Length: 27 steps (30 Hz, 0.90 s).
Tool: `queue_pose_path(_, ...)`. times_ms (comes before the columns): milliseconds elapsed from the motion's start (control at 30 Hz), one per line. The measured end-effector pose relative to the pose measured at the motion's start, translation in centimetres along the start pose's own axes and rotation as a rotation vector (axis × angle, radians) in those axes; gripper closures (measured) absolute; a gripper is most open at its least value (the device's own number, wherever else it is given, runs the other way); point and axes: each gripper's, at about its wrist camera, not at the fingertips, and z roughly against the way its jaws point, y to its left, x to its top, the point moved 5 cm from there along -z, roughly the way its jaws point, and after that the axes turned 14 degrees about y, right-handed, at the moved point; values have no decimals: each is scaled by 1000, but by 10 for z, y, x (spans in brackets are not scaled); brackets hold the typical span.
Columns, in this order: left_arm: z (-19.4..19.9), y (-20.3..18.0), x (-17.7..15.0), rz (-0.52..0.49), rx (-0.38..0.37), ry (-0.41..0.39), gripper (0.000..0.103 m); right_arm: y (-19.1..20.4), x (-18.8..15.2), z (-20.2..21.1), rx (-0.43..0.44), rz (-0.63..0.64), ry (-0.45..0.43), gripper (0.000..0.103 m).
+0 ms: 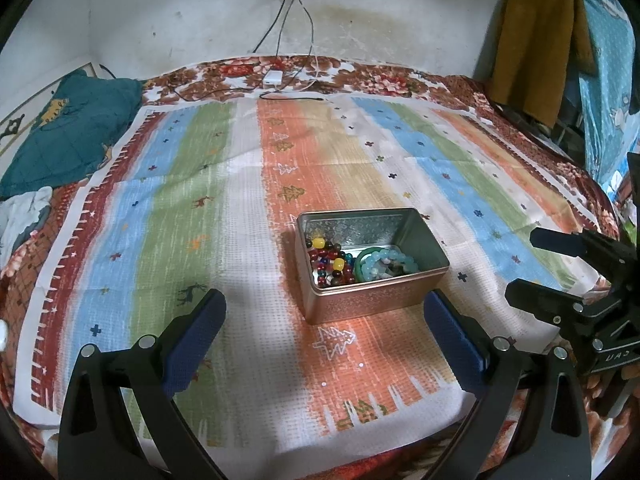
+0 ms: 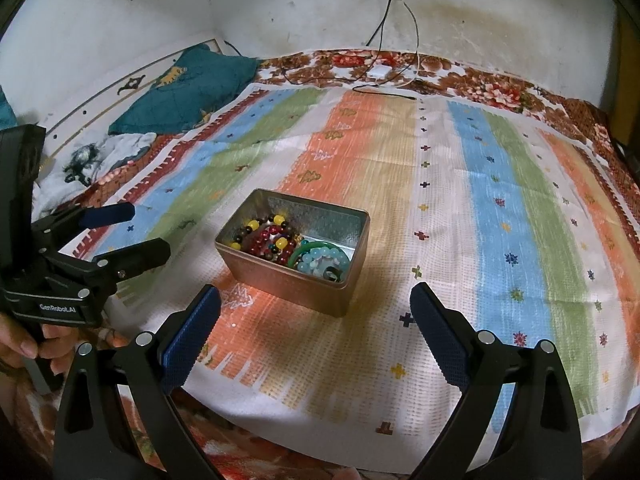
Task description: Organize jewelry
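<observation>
In the left wrist view, a rectangular open-topped metal tin (image 1: 370, 268) sits a little right of the frame's centre on a striped woven cloth of orange, blue, green and white (image 1: 240, 208) spread over a floral bedcover. Inside, a tangle of dark red, yellow and brown bead bracelets (image 1: 330, 262) fills the left half, and a pale blue bead bracelet (image 1: 390, 263) lies against a green bangle (image 1: 360, 266) in the right half. I judge the beads light, smooth and rounded — likely to roll or slip between flat pads — so a strand is best pinched across its cord where it rises clear of the heap; the bangle looks stiff and could be taken by its rim. The tin itself seems thin-walled and light, apt to slide on the cloth if nudged. The left gripper (image 1: 324, 312), at the bottom of the frame, has its blue-padded fingers spread wide, empty and touching nothing, the tin just ahead between them. In the right wrist view, the same tin (image 2: 296, 276) stands left of centre, the red and yellow beads (image 2: 266, 240) toward its left end, the pale blue strand (image 2: 320, 262) and the bangle (image 2: 310, 249) toward its right. The right gripper (image 2: 316, 304) at the bottom is likewise wide apart and holds nothing — the tin just beyond its tips. At the left edge the other gripper shows, jaws parted, with a person's hand (image 2: 24, 340) on its handle.
</observation>
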Motion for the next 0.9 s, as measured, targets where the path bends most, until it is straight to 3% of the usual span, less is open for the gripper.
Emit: queue_pose_path(900, -6, -2, -4, 8, -11, 31, 6, 0, -2, -4, -1, 17, 13, 6)
